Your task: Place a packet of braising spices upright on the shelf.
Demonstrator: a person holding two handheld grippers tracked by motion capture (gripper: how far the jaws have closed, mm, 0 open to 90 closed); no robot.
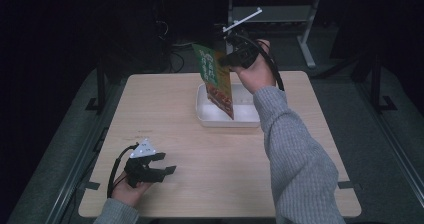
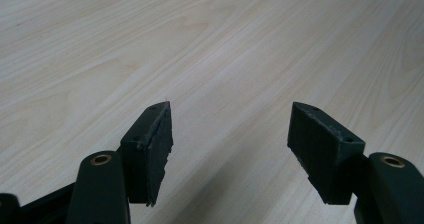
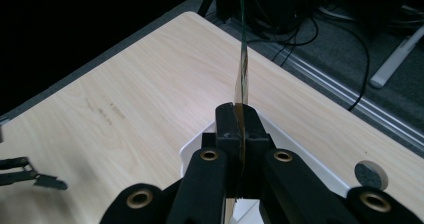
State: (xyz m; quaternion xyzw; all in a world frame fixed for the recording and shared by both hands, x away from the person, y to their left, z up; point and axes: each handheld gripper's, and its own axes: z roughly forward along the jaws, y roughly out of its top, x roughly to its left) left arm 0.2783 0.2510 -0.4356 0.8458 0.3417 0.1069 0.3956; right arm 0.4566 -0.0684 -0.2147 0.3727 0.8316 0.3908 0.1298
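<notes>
A flat green and orange food packet (image 1: 216, 79) hangs tilted in the air above a white tray (image 1: 206, 115) at the back middle of the table. My right gripper (image 1: 226, 60) is shut on the packet's upper edge. The right gripper view looks along the packet edge-on (image 3: 243, 64), pinched between the two black jaws (image 3: 239, 134), with the tray (image 3: 192, 146) below. My left gripper (image 1: 167, 163) rests low at the table's front left, open and holding nothing. Its fingertips (image 2: 152, 144) hover wide apart over bare wood in the left gripper view.
The light wooden table (image 1: 165, 134) has free room between the tray and the left gripper. A small round disc (image 3: 371, 174) lies on the table beside the tray. Cables (image 3: 320, 29) and metal frame legs (image 1: 307, 44) sit on the dark floor behind the table.
</notes>
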